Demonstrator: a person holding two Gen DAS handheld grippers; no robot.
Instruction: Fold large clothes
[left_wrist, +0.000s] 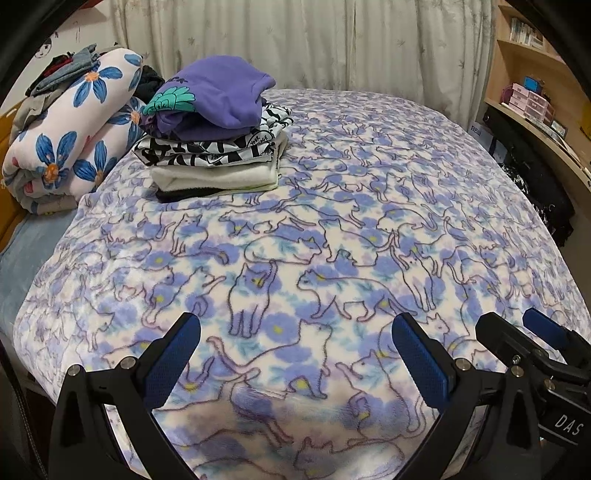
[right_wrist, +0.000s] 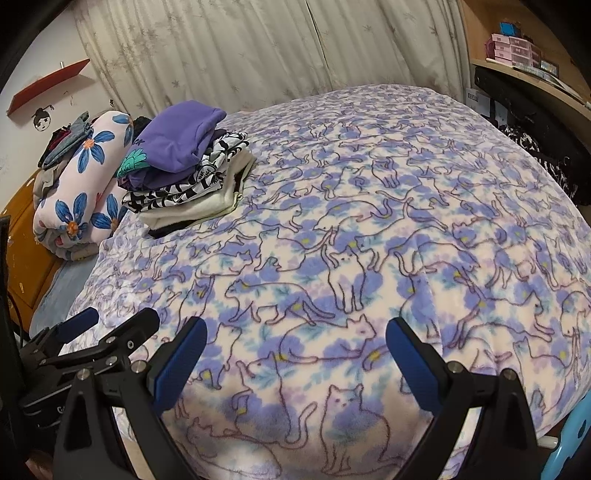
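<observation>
Ahead, both tongs (left_wrist: 295, 354) (right_wrist: 295, 350) agape over bare blanket (left_wrist: 332, 221), folded stack (left_wrist: 218, 140) far-left.

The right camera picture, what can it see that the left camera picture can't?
Only the right camera sees the red shelf on the wall, the face sticker under it, and a bright blue stool at the bottom corner. It also sees the left claw from the side.

Only the left camera sees the right claw from the side.

Both see the cat blanket on the bed, the pile of folded clothes with the purple top uppermost, the flowery rolled blanket and the curtain.
</observation>
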